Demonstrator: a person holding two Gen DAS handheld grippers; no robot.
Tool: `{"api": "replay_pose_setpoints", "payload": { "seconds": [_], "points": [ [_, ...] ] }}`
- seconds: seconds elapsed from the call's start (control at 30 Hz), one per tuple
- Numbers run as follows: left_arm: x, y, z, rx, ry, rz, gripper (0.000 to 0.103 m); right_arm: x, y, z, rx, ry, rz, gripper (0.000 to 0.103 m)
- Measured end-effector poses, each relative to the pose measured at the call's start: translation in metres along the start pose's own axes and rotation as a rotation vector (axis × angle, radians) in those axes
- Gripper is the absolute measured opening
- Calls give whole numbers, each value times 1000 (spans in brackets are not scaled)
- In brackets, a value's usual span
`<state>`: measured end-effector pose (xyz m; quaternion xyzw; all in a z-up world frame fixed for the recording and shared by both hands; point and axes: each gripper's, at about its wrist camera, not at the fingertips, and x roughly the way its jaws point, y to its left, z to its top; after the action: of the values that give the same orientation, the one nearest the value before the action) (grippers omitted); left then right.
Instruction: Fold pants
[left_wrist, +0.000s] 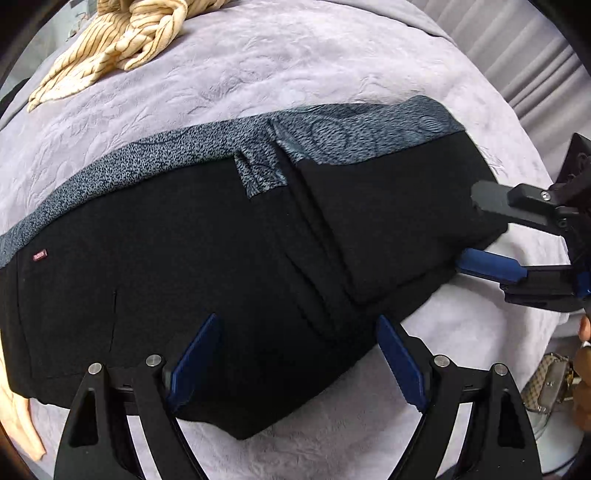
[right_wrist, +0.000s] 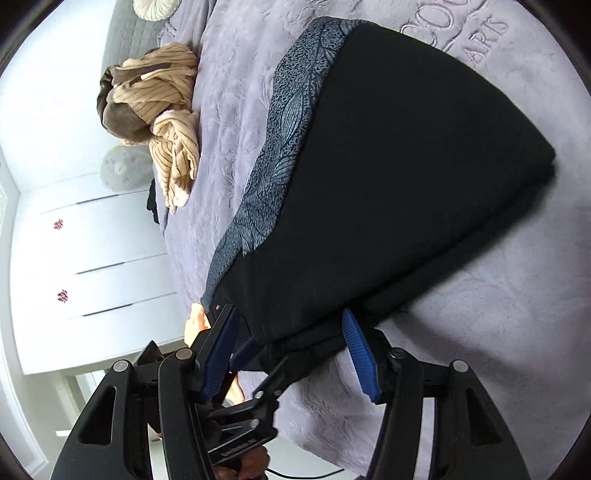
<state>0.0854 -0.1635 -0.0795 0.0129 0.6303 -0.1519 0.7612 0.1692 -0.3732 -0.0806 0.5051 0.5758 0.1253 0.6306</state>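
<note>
The left claw (left_wrist: 295, 363) sits nearest in its own view, jaws spread wide and grasping nothing, with both blue pads straddling the near edge of the black pants (left_wrist: 207, 266). The right claw (right_wrist: 291, 354) is likewise released, its pads set either side of the folded end of the pants without pressing the cloth. In the left wrist view this right claw enters from the right edge, its fingers just touching the pants' end.

The pants lie on the bed (left_wrist: 229, 70), already doubled: an upper layer overlaps the lower one, and a grey patterned band (left_wrist: 122, 170) runs along the far edge. A small red label (left_wrist: 39, 255) shows near the left end.

Judged from this layout, the step in hand is a grip on the edge for the next fold. Recommended procedure:
- Advance each claw until the pads cover all layers, not the top one only.
- Clench both claws at matched depth.
- Lift evenly so the stack does not shear.

Risk: a shallow bite may drop the lower layer.

Farther off, a striped beige garment (left_wrist: 122, 40) lies bunched on the bed, well apart from the pants.
</note>
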Motion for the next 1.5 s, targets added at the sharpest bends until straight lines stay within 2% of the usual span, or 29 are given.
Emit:
{"api": "replay_pose_setpoints", "payload": {
  "seconds": [0.03, 0.1, 0.13, 0.17, 0.27, 0.37, 0.43, 0.5, 0.57, 0.63, 0.67, 0.73, 0.83, 0.9, 0.93, 0.97, 1.03, 1.1, 1.13, 1.2, 1.27, 1.3, 1.4, 1.47, 1.5],
  "points": [
    [2, 1, 1, -12, -1, 0, 87, 3, -1, 3, 3, -7, 2, 60],
    [3, 2, 3, -16, -3, 3, 87, 11, -3, 11, 18, -12, -10, 40],
    [3, 1, 3, -12, -5, 10, 87, 14, -5, 14, 31, -9, -43, 6],
    [2, 1, 4, -9, -5, 18, 87, 15, -7, 16, 47, -8, -51, 5],
    [-12, 7, 3, -17, -20, 21, 87, 6, 12, 9, 6, -26, -12, 5],
    [-31, 22, 0, -45, -58, 50, 87, 19, 26, -6, -80, 2, -72, 5],
    [-37, 36, 0, -87, -49, 56, 87, 37, 17, -10, -80, 23, -124, 5],
    [-39, 45, 3, -133, -43, 35, 87, 51, 3, -9, -58, 26, -161, 5],
    [-41, 47, 10, -160, -41, 3, 87, 54, -3, -5, -39, 33, -142, 6],
    [-39, 40, 17, -164, -38, -24, 87, 49, 2, -4, -41, 81, -135, 7],
    [-37, 36, 22, -160, -34, -33, 87, 45, 7, -4, -61, 117, -145, 12],
    [-40, 32, 29, -149, -38, -58, 87, 28, 28, -6, -166, 173, -165, 19],
    [-44, 21, 46, -120, -67, -90, 87, -16, 65, 1, -374, 121, -170, 21],
    [-42, 10, 61, -100, -86, -101, 87, -39, 80, 23, -462, 28, -226, 36],
    [-39, 2, 69, -90, -94, -103, 87, -46, 82, 38, -485, -20, -271, 58],
    [-37, -3, 74, -81, -98, -101, 87, -48, 81, 54, -503, -57, -309, 69],
    [-28, -19, 87, -59, -108, -84, 87, -42, 72, 90, -512, -83, -397, 69],
    [-20, -31, 91, -48, -106, -62, 87, -29, 55, 116, -497, -58, -422, 69],
    [-16, -33, 91, -47, -103, -55, 87, -20, 45, 129, -470, -22, -412, 66],
    [0, -33, 94, -55, -83, -36, 87, 2, 18, 146, -378, 79, -345, 44],
    [14, -31, 92, -67, -51, -1, 87, 4, 6, 151, -301, 79, -315, 40],
    [17, -29, 90, -69, -45, 13, 87, -1, 9, 149, -275, 72, -271, 38],
    [19, -22, 79, -59, -43, 36, 87, -14, 31, 132, -295, 79, -186, 36],
    [27, -11, 74, -84, -7, 39, 87, -11, 34, 131, -335, 67, -271, 36],
    [32, -2, 71, -122, 12, 28, 87, -2, 32, 132, -366, 59, -376, 37]
  ]
}}
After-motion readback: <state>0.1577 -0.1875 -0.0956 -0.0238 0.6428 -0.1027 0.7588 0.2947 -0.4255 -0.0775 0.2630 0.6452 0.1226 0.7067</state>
